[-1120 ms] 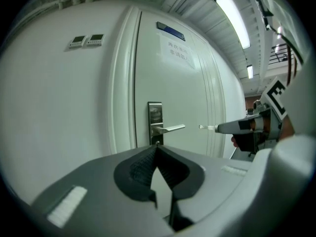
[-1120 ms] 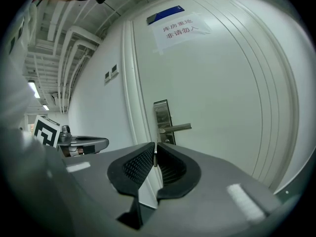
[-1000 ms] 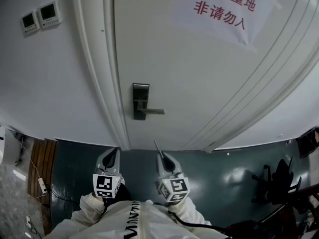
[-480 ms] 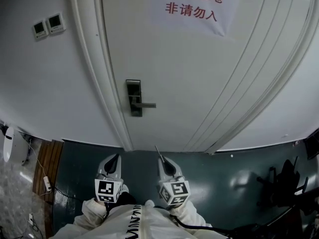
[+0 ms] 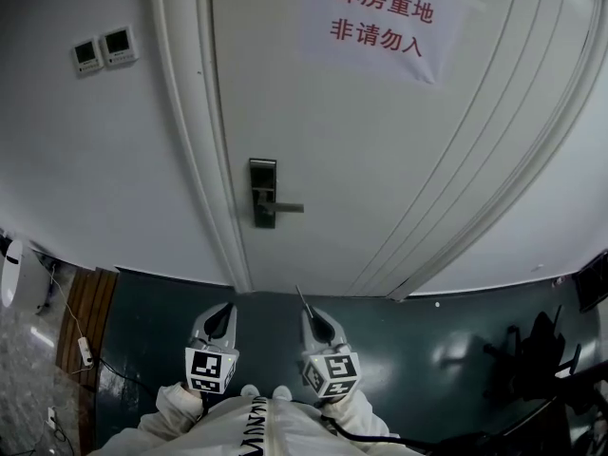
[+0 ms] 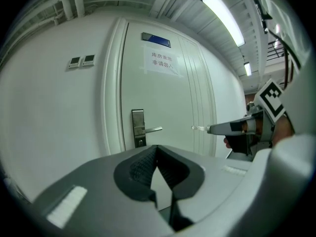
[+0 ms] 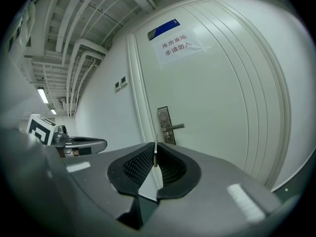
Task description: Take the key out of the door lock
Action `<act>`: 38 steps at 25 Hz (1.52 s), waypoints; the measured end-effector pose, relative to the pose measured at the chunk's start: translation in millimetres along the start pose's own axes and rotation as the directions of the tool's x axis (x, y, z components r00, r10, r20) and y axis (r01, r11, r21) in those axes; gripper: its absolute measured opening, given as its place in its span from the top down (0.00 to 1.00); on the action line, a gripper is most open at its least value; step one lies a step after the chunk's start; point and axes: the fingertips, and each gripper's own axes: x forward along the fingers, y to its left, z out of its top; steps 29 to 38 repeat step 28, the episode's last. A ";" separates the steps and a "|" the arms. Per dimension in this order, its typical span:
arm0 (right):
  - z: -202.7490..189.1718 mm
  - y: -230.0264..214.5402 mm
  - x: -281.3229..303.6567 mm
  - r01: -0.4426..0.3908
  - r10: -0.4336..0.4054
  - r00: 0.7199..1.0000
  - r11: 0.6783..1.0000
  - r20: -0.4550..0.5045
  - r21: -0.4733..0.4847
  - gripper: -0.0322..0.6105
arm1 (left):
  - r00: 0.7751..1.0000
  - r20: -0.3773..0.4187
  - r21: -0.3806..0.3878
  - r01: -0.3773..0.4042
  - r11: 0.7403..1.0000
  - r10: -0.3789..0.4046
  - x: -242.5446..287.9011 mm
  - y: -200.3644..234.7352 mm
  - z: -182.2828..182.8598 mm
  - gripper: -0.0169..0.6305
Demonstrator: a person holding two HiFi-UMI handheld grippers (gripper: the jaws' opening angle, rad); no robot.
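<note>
Key [image 7: 155, 153] is held clamped in right gripper [image 7: 155, 145]; left gripper [image 6: 156, 147] is closed on nothing (door lock [image 5: 265, 193] well ahead). Extraction is judged done; only retention is required.

Lock [image 5: 264, 193] sits at the door's [image 5: 380, 160] left edge, sign [image 5: 380, 28] above it, two wall panels [image 5: 103, 48] left of the frame. Left tool [image 5: 218, 319] and right tool [image 5: 313, 319] sit side by side before the door, key [image 7: 155, 151] in the right one.

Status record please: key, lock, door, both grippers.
key: pinched in right gripper, out of the lock
lock: on door, no key visible in it
door: closed, sign above
right gripper: shut on key, well back from door
left gripper: shut, empty, beside the right
</note>
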 end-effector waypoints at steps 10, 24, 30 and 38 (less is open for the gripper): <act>6.7 8.3 7.3 0.041 -0.041 0.999 0.998 -0.019 -0.042 0.91 | 1.000 0.023 -0.031 0.001 1.000 -0.001 -3.5 24.1 0.3 0.97; 3.5 11.0 10.5 0.051 -0.052 0.998 0.998 -0.027 -0.037 0.91 | 0.999 0.023 -0.030 0.023 0.999 -0.023 -1.4 24.7 0.4 0.97; 2.1 11.9 10.2 0.052 -0.053 0.998 0.998 -0.031 -0.038 0.91 | 0.999 0.027 -0.031 0.020 0.999 -0.019 -3.0 25.6 -1.0 0.98; 2.1 11.9 10.2 0.052 -0.053 0.998 0.998 -0.031 -0.038 0.91 | 0.999 0.027 -0.031 0.020 0.999 -0.019 -3.0 25.6 -1.0 0.98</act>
